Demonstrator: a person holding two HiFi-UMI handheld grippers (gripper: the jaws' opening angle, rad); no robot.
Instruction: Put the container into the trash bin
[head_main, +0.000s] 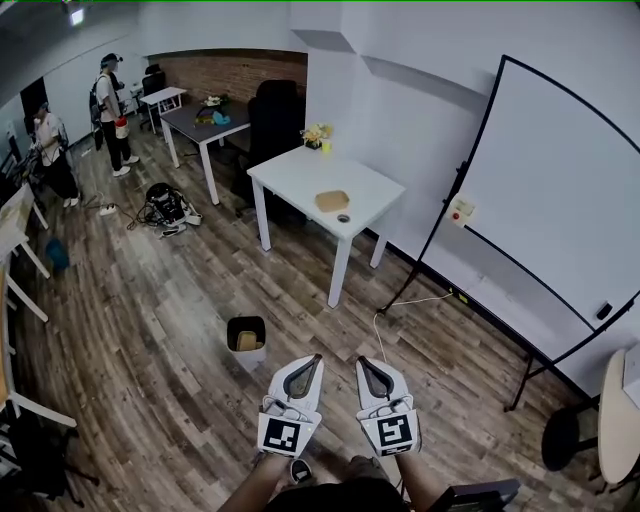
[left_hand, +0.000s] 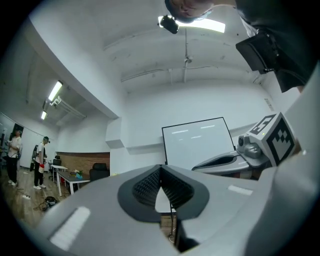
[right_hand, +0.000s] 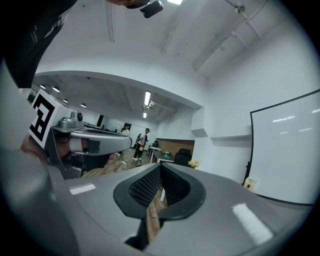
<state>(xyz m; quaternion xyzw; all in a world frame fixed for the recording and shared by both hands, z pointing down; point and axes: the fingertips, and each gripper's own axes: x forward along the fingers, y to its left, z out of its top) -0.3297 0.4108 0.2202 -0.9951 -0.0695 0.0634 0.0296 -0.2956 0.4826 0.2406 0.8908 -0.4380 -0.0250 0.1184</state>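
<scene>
indistinct brown shape (head_main: 246, 342) inside the small, distant trash bin (head_main: 246, 319)

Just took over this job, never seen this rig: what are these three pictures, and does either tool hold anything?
No robot: a person holds a two-jaw tool in each hand. The head view looks down from the person's head onto the left tool and right tool. The other two views ride on each tool, looking along its jaws. Both tools are shut and empty. A brown container lies on the white table; the trash bin stands on the floor, something tan inside.
</scene>
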